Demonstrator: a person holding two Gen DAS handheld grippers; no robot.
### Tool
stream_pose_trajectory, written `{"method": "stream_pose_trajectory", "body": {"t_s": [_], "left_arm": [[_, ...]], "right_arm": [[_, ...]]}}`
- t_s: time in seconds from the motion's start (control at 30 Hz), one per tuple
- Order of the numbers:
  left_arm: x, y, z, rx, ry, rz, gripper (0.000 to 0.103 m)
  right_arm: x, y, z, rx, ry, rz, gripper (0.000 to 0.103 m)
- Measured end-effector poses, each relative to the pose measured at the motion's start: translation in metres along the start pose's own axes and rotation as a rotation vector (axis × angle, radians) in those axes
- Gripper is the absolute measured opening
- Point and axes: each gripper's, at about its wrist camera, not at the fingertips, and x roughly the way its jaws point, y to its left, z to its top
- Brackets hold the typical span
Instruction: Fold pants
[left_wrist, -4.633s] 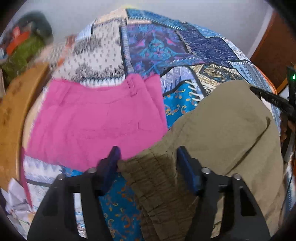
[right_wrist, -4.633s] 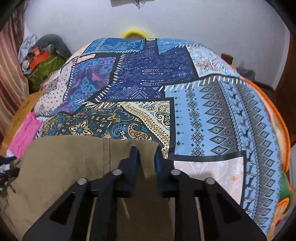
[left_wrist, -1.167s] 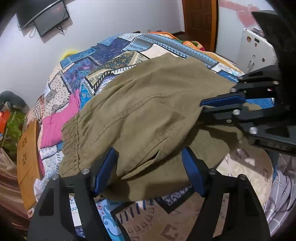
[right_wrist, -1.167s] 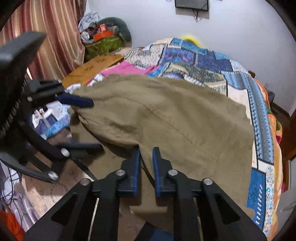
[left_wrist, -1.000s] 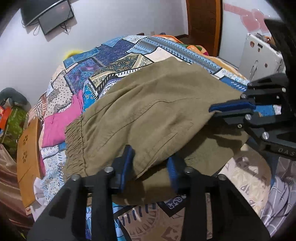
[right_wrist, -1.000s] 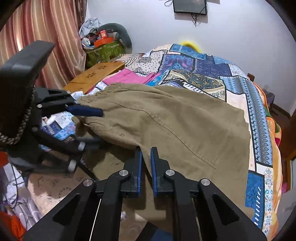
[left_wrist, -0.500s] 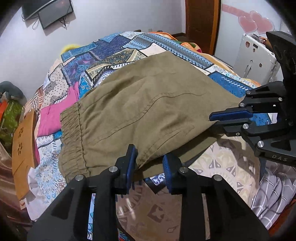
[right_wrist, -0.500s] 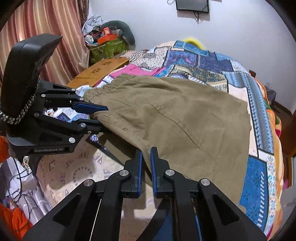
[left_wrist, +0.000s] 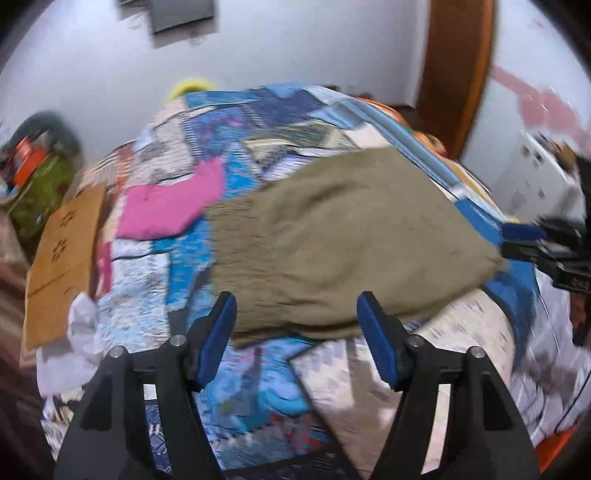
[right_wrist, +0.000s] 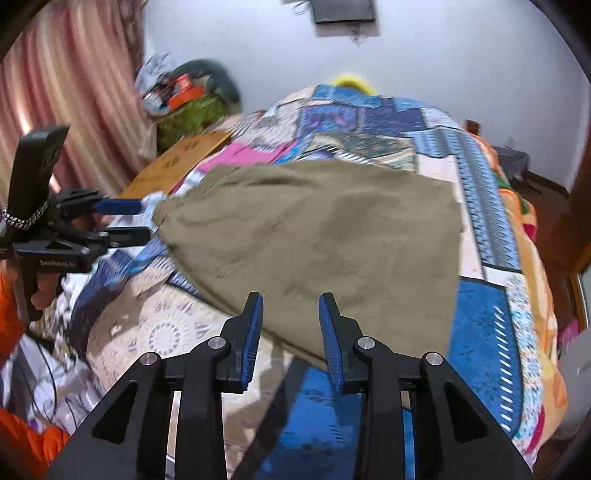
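Olive-green woven pants (left_wrist: 347, 236), folded into a soft slab with a gathered elastic waistband at 9 o'clock, lie on the patchwork-quilted bed (left_wrist: 236, 369). The left gripper (left_wrist: 297, 339) and right gripper (right_wrist: 290, 334) hover at 6 o'clock, jaws spread and empty.

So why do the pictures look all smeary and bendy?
Left wrist view: motion blur smears the quilt and pants, while the tongs stay sharp. Right wrist view: milder blur, and the fisheye lens bulges the bed.
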Motion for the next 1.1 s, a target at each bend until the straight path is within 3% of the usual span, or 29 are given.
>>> {"method": "stream_pose_trajectory", "body": {"t_s": [0.2,0.33,0.43,0.53,0.63,0.87,1.1], "left_arm": [[0.033,0.034,-0.001,-0.155,0.082,0.023,0.068],[0.053,0.037,-0.014,-0.188,0.131,0.014,0.069],[0.059,0.039,-0.023,-0.198,0.14,0.004,0.07],[0.058,0.039,-0.026,-0.207,0.133,0.002,0.07],[0.058,0.037,-0.027,-0.189,0.12,0.017,0.07],[0.058,0.033,-0.033,-0.183,0.109,0.034,0.071],[0.048,0.032,-0.021,-0.149,0.117,0.049,0.072]], "right_arm": [[0.008,-0.026,0.001,0.133,-0.005,-0.037,0.037],[0.027,-0.026,-0.008,0.143,0.039,-0.038,0.037],[0.043,-0.027,-0.021,0.14,0.106,-0.056,0.037],[0.038,-0.031,-0.029,0.153,0.091,-0.044,0.037],[0.033,-0.035,-0.036,0.128,0.114,-0.127,0.037],[0.018,-0.063,-0.057,0.24,0.113,-0.096,0.038],[0.016,-0.059,-0.055,0.231,0.118,-0.103,0.039]]}}
